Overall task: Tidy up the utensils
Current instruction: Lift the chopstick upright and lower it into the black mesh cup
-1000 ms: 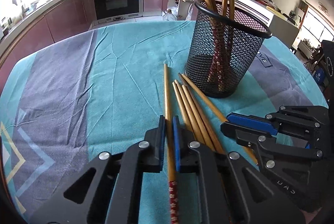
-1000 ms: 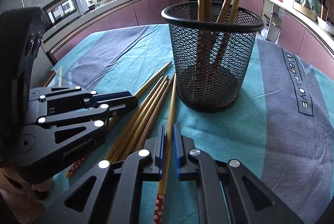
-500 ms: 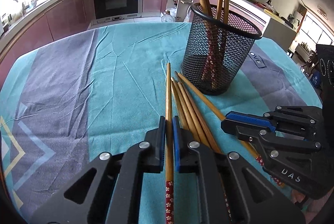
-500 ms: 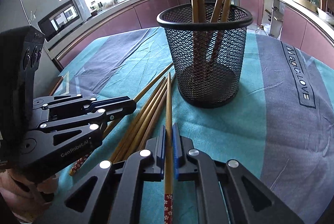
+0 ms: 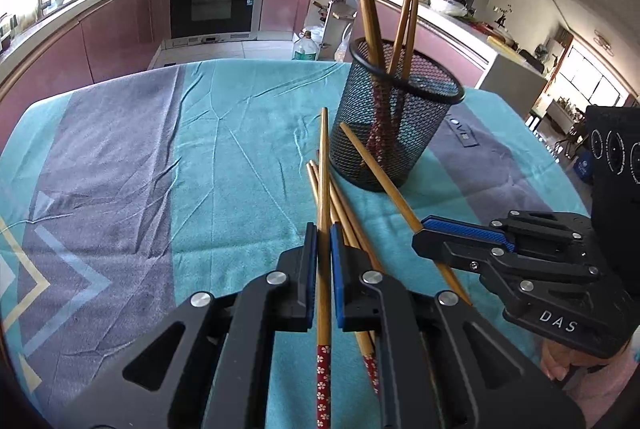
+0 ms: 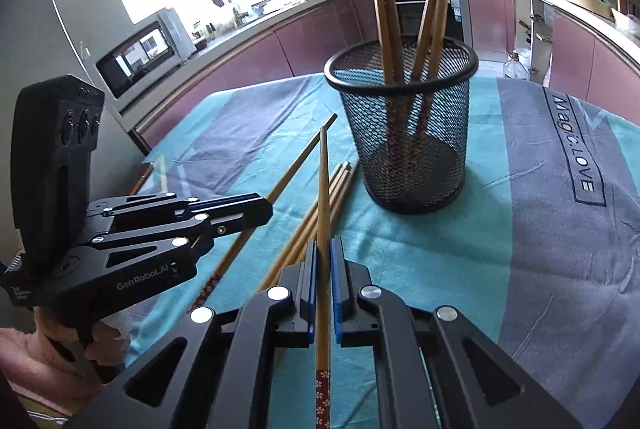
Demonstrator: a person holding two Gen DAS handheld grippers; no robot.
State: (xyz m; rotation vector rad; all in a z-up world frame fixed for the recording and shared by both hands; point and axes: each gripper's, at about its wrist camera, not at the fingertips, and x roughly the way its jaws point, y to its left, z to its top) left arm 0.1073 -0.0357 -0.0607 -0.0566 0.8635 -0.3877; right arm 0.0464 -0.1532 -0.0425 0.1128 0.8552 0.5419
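My left gripper [image 5: 323,261] is clamped on one chopstick [image 5: 323,189] at the bottom centre of its view, and my right gripper [image 6: 324,269] pinches another chopstick [image 6: 322,197] the same way. Each is gripped near its patterned end, I judge so the bare tip can lead into the mesh holder [image 6: 404,133] up and right of centre. Loose chopsticks [image 5: 348,213] lie beside its base. The tablecloth [image 6: 576,149] reads "Magic LOVE"; the grippers read "GenRobot.AI" and "DAS".

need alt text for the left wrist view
The left gripper is shut on a chopstick raised above loose chopsticks on a teal cloth. A mesh cup holding more stands behind; the right gripper grips another chopstick.
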